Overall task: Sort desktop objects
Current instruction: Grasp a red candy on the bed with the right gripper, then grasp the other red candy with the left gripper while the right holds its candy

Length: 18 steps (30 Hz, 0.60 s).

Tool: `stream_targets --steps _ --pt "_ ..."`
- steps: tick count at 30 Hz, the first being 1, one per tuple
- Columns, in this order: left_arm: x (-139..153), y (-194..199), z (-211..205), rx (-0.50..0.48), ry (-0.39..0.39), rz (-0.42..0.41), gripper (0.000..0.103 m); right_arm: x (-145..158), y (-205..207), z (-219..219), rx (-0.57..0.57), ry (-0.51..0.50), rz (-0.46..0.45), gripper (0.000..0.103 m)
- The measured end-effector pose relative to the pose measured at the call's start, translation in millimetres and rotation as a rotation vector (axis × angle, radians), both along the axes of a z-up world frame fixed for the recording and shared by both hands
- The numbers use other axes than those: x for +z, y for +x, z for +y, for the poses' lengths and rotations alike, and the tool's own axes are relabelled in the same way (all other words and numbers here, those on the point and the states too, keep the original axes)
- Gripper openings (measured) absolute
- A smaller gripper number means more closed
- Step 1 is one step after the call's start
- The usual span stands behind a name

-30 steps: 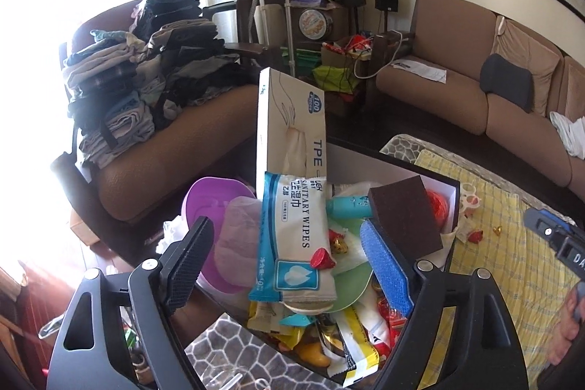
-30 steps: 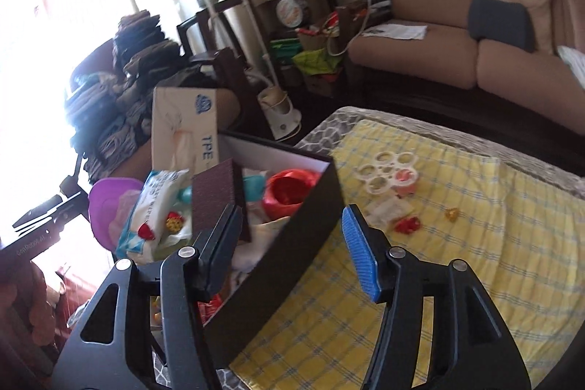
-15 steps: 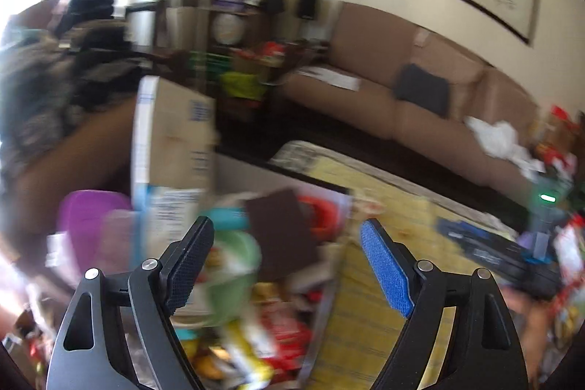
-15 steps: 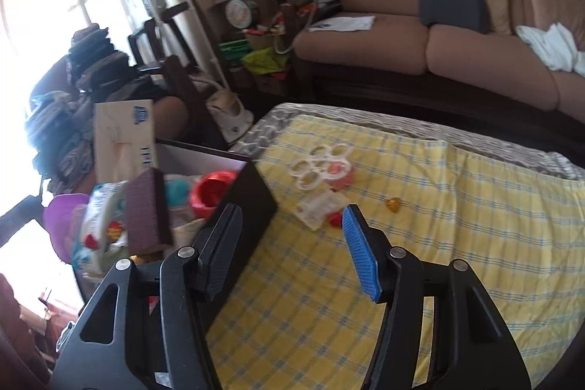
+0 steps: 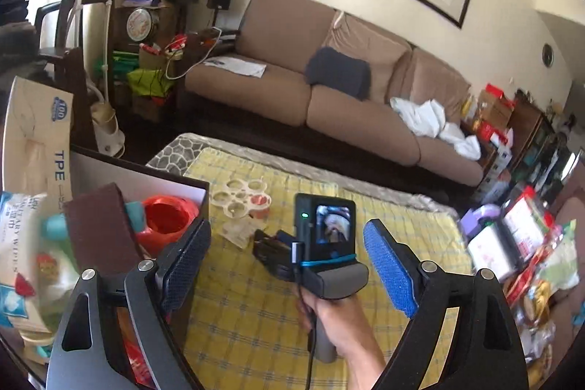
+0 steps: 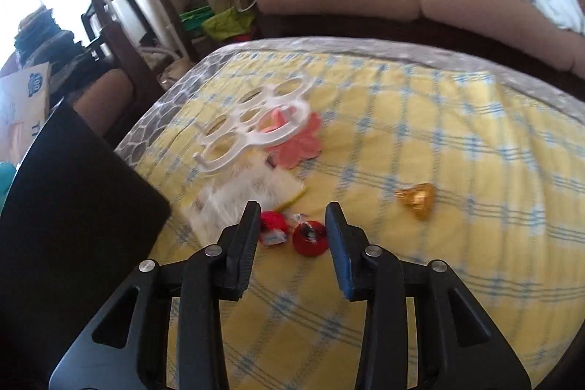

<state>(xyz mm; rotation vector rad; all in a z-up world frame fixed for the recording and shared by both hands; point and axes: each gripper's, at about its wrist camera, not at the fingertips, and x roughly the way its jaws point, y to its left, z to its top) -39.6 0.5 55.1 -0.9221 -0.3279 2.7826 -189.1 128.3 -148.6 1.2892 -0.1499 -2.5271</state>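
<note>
My right gripper [image 6: 292, 212] hangs low over the yellow checked cloth [image 6: 438, 170], its jaws closing. Two red candies lie between the fingers: a wrapped one [image 6: 272, 225] by the left finger and a round one [image 6: 309, 236] near the blue pad. I cannot see either pad pressing on them. A gold candy [image 6: 416, 198] lies to the right. Just beyond lie a white wrapper [image 6: 241, 198], a white ring holder [image 6: 252, 123] and a pink flower piece [image 6: 299, 145]. My left gripper [image 5: 285, 236] is open and empty above the cloth, and looks at the hand-held right gripper [image 5: 268, 247].
A black box [image 5: 197, 187] at the left holds a red tub [image 5: 168, 218], a brown sponge [image 5: 98, 229], a wipes pack [image 5: 18, 243] and a tall glove carton [image 5: 36, 134]. Packets crowd the table's right edge [image 5: 519, 243]. A brown sofa [image 5: 329, 97] stands behind.
The left wrist view swung right, from the full box to the cloth and the other hand. My right gripper dropped down to the red candies and its jaws narrowed.
</note>
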Motion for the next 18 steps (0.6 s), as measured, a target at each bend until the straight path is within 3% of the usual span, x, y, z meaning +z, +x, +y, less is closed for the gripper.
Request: stream_targets --steps 1,3,5,13,16,18 --pt "-3.0 -2.7 5.5 0.001 -0.023 -0.003 0.088 -1.2 1.0 -2.6 0.0 0.012 0.005 0.031" --pt "-8.1 -7.6 12.0 0.003 -0.048 -0.01 0.088 0.6 2.3 -2.5 0.003 -0.008 0.004 0.011" --pt "-12.2 -13.1 13.9 0.01 -0.048 -0.018 0.088 1.9 2.9 1.8 0.015 -0.076 -0.026 0.01" --pt "-38.6 -37.5 24.9 0.037 -0.106 -0.065 0.088 27.1 19.3 64.6 -0.092 -0.155 -0.022 0.009" --pt "-55.4 -51.9 38.9 0.031 -0.198 -0.089 0.088 47.4 31.5 87.7 -0.145 -0.118 0.017 0.009" --pt "-67.0 -61.0 40.9 0.045 -0.218 -0.104 0.088 60.4 40.6 103.7 -0.189 -0.075 0.039 0.009"
